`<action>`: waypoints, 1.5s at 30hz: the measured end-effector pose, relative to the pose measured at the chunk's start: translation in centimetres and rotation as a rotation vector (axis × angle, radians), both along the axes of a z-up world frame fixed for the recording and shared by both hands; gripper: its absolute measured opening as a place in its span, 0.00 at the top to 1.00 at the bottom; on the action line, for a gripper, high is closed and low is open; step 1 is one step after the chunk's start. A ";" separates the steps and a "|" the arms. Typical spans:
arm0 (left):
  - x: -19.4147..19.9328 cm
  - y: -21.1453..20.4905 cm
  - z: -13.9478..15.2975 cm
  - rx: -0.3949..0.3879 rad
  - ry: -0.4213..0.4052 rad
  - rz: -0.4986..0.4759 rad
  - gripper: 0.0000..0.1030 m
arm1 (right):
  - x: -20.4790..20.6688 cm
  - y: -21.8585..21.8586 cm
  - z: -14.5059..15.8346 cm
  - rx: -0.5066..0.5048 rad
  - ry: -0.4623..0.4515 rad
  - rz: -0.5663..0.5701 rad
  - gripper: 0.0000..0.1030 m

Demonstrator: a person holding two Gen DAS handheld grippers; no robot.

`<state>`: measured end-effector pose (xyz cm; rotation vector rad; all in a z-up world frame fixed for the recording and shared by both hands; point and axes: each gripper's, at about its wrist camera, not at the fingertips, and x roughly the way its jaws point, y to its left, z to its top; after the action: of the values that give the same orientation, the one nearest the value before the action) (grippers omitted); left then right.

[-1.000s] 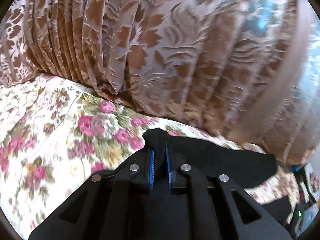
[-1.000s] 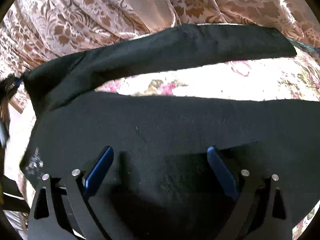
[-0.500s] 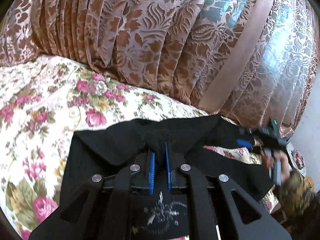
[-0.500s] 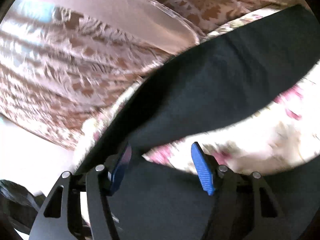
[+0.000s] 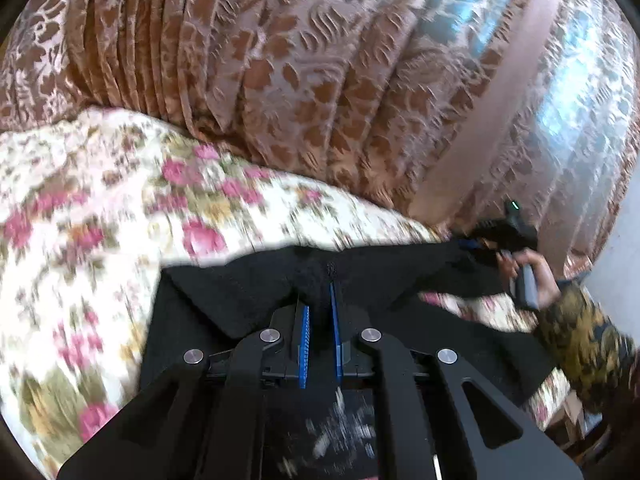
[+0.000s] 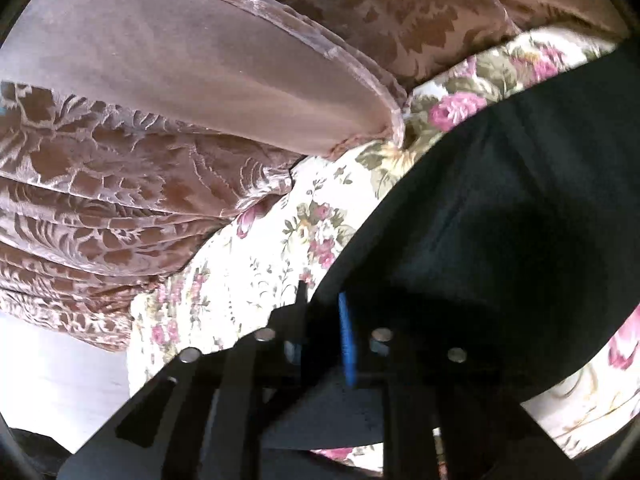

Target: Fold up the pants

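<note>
Black pants (image 5: 248, 292) lie on a floral bedspread (image 5: 92, 208). My left gripper (image 5: 318, 304) is shut on a bunched fold of the black pants, with the cloth pinched between its blue pads. A white print on the pants shows below the pads. My right gripper (image 6: 323, 304) is shut on an edge of the black pants (image 6: 500, 216), which stretch away to the upper right. It also shows at the right of the left wrist view (image 5: 480, 245), gripping the end of one pant leg, with the hand that holds it behind.
A brown patterned curtain (image 5: 304, 80) hangs along the far side of the bed and fills the upper part of both views (image 6: 120, 184). The bed's edge and a pale floor (image 6: 60, 360) lie at the lower left of the right wrist view.
My right gripper has closed on the pants edge; it was open before. My left gripper stays shut on the fold, and the pants have been drawn out across the bedspread.
</note>
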<state>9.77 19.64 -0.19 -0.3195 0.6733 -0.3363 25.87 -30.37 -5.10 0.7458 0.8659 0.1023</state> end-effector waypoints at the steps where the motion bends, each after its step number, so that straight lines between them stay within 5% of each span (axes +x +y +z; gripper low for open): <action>1: 0.8 0.2 0.5 0.013 -0.013 0.018 0.92 | -0.6 0.0 0.7 -0.002 -0.027 0.005 0.91; 5: 4.8 1.6 3.8 0.022 -0.086 0.092 0.92 | -3.9 -0.1 3.4 -0.008 -0.128 0.042 0.92; 10: 5.0 2.7 5.5 0.035 -0.129 0.110 0.92 | -10.8 0.0 6.5 -0.006 -0.256 0.091 0.92; 16: -0.1 4.5 2.4 0.001 -0.063 0.128 0.92 | -20.5 1.8 6.4 -0.042 -0.306 0.178 0.92; 22: -4.9 5.6 -3.9 -0.007 0.097 0.157 0.92 | -26.0 4.3 -0.1 -0.028 -0.164 0.202 0.94; 26: -7.0 5.5 -6.9 -0.015 0.177 0.172 0.91 | -26.5 4.7 -3.9 -0.036 -0.071 0.186 0.94; 30: -8.9 6.7 -7.9 -0.102 0.238 0.205 0.80 | -26.2 4.7 -5.1 -0.038 -0.043 0.183 0.94; 37: -11.1 8.3 -7.8 -0.407 0.274 0.198 0.62 | -24.9 4.7 -5.1 -0.006 -0.031 0.196 0.89; 39: -10.8 8.2 -7.7 -0.491 0.282 0.190 0.50 | -24.9 4.0 -5.0 0.006 -0.039 0.180 0.74; 42: -9.7 7.7 -7.7 -0.526 0.301 0.208 0.46 | -24.7 3.3 -5.0 0.048 -0.042 0.173 0.71; 45: -8.7 7.1 -7.8 -0.462 0.347 0.251 0.46 | -24.3 3.4 -4.8 0.044 -0.044 0.175 0.72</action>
<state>1.08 26.79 -8.03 -0.9099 0.8823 -0.1933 1.59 -27.01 -9.92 0.7054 0.8881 0.2936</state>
